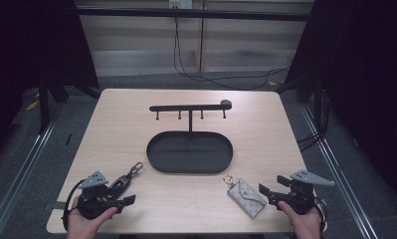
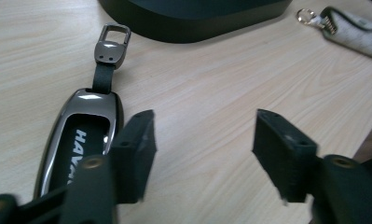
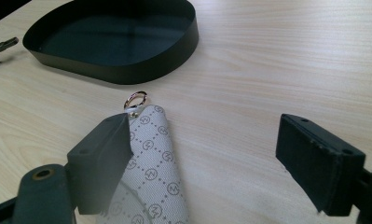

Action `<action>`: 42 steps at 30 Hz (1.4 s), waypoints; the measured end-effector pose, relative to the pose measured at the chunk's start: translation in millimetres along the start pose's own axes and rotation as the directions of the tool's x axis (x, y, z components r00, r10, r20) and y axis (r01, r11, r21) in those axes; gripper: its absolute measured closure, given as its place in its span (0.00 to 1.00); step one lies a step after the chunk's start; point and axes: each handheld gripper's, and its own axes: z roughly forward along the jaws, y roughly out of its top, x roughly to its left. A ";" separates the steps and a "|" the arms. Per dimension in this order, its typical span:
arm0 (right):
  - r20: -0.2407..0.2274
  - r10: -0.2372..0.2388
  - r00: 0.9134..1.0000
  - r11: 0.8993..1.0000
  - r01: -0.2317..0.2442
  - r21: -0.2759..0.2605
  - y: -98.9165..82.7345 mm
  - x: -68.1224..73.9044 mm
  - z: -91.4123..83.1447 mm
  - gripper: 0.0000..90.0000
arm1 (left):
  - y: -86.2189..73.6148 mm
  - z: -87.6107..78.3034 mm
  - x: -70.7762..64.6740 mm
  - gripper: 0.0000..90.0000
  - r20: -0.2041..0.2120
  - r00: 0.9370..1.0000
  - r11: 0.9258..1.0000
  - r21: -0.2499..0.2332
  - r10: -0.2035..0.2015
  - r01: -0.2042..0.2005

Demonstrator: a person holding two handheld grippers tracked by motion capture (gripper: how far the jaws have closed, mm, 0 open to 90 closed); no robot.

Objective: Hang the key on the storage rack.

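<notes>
Work in hand: two key items lie on the table (image 1: 265, 114) in front of a black oval tray (image 1: 189, 152) with a hook rack (image 1: 190, 107) standing behind it; judged to be a pick-up ahead of hanging or traying.
Left gripper (image 1: 128, 200): held low at the near left corner, jaws parted with bare wood between them, gripping nothing.
Key fob (image 2: 81, 135): dark, chrome-edged, with a strap and metal clasp (image 2: 111, 44); in the left gripper view it lies just outside the left-hand jaw, partly hidden behind it, not between the pads.
Fob long axis: runs from the gripper body away toward the tray, clasp end farthest, roughly parallel to the jaws.
Right gripper (image 1: 263, 191): held low at the near right corner, jaws wide apart and clamping nothing.
Key pouch (image 1: 246, 197): grey patterned fabric with a small ring (image 3: 135, 100); in the right gripper view it passes behind the left-hand jaw, its body largely inside the gap and the ring end pointing at the tray.
Contact, right: whether that jaw touches the pouch cannot be told.
Nearer hand: the left to the fob, the right to the pouch; each item sits off-centre toward its gripper's left-hand jaw as seen in that gripper's own view.
Judgement: each gripper needs a sideways shift before closing, and the left needs the larger one.
</notes>
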 end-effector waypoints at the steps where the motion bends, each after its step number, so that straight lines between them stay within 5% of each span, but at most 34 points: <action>1: 0.000 0.000 1.000 1.000 0.000 0.000 0.0 0.0 0.0 0.20 | -0.3 -0.3 0.8 0.50 0.001 1.000 1.000 -0.007 -0.011 0.011; 9: -0.008 0.007 1.000 1.000 -0.007 0.000 0.2 -1.2 0.5 0.21 | 4.1 1.2 -1.0 0.58 -0.035 0.999 1.000 -0.011 -0.003 0.003; 14: -0.006 0.002 1.000 1.000 -0.002 -0.004 0.0 0.0 -0.6 0.21 | 12.9 -0.5 0.0 0.58 0.020 1.000 1.000 -0.021 -0.020 0.021; 17: -0.005 -0.003 1.000 1.000 0.003 0.003 0.4 1.3 0.3 0.21 | 18.7 -0.4 -1.7 0.61 -0.050 0.998 1.000 0.008 0.027 -0.027; 21: -0.005 -0.003 1.000 1.000 0.003 0.002 0.1 1.4 -0.4 0.21 | 27.2 -5.4 -3.3 0.66 -0.084 0.995 0.998 0.013 0.061 -0.060; 28: -0.009 -0.007 1.000 1.000 0.007 0.008 0.2 1.0 0.8 0.21 | 48.3 -7.2 7.2 0.60 -0.097 0.995 0.997 0.075 0.024 -0.017; 34: -0.009 -0.004 1.000 1.000 0.004 0.009 0.2 0.6 1.0 0.21 | 64.8 4.0 6.3 0.60 -0.061 0.995 0.986 0.155 0.074 -0.064; 42: -0.013 -0.008 1.000 1.000 0.008 0.010 0.2 0.9 0.8 0.21 | 81.7 20.7 -0.3 0.60 -0.071 0.984 0.953 0.268 0.164 -0.139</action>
